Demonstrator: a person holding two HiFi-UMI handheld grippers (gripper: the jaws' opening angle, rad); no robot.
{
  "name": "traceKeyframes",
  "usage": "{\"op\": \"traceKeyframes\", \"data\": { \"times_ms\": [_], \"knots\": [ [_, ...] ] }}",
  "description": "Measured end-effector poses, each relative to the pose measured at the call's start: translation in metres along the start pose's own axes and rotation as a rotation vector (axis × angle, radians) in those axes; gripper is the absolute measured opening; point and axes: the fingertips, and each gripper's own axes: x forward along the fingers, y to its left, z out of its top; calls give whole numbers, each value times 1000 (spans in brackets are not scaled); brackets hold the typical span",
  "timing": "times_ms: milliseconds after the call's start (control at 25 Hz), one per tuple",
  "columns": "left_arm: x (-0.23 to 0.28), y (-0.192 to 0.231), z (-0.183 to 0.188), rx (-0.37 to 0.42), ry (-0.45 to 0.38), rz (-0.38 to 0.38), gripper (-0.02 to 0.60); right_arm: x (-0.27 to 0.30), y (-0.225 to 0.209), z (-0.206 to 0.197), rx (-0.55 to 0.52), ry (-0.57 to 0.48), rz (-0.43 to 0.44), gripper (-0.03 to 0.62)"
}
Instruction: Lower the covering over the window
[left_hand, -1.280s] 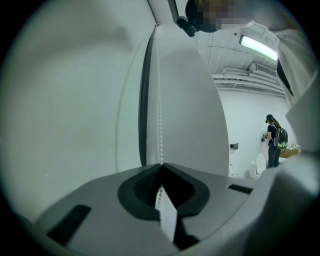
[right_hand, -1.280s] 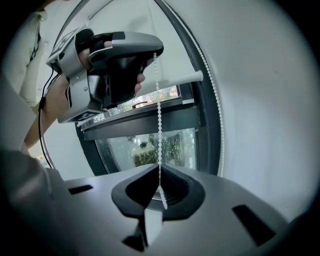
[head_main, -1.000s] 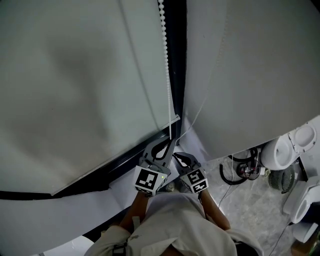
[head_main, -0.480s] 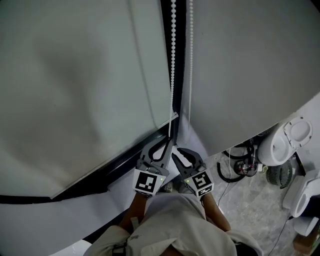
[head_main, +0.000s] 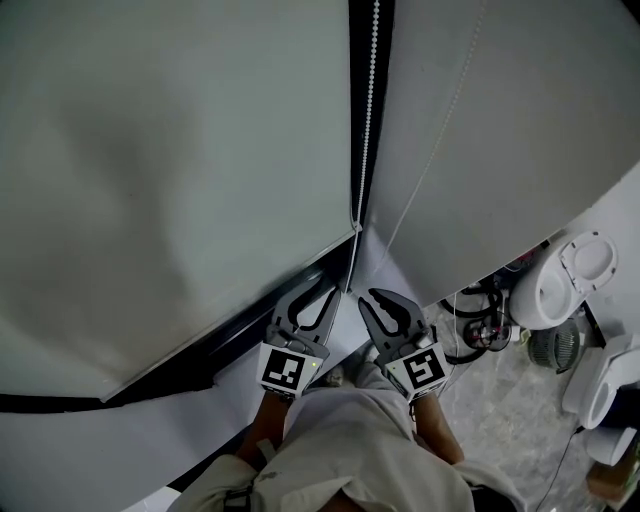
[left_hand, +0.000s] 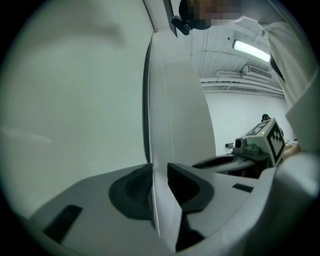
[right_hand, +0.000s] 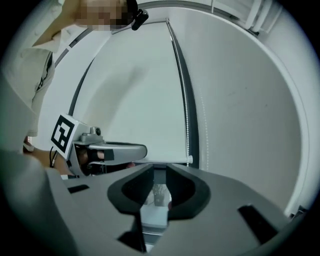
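Centrally, two roller blinds of matte, pale, smooth fabric hang side by side over the window: the left blind (head_main: 170, 150) is broad and flat, and the right blind (head_main: 500, 130) is alike in cloth. A narrow dark gap parts them. Down that gap runs one bead chain (head_main: 371, 90) of small white balls, showing as two strands. Two tools of grey moulded plastic, each with a marker cube, point at the blinds' lower corners.

Left tool (head_main: 322, 293): the curved jaws have just been opening and stand narrowly apart. The chain passes between them close beside one pad and is not pinched.

Right tool (head_main: 372, 300): the jaws have just been closing but remain partly apart, with nothing between them.

A second ago the left tool was shut about the chain, and the right tool sat lower. The left blind's lower corner hangs just above the left tool, as before.
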Motion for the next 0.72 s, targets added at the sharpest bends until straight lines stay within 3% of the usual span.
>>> {"op": "traceKeyframes", "data": {
  "times_ms": [200,720],
  "knots": [
    [-9,-4,-3,-14,-4,-21,84,-1,5,-4,-47,35,-50,60],
    [-24,-9,-4,-16,-10,-68,84,-9,17,17,-58,-16,-112,55]
  ]
}}
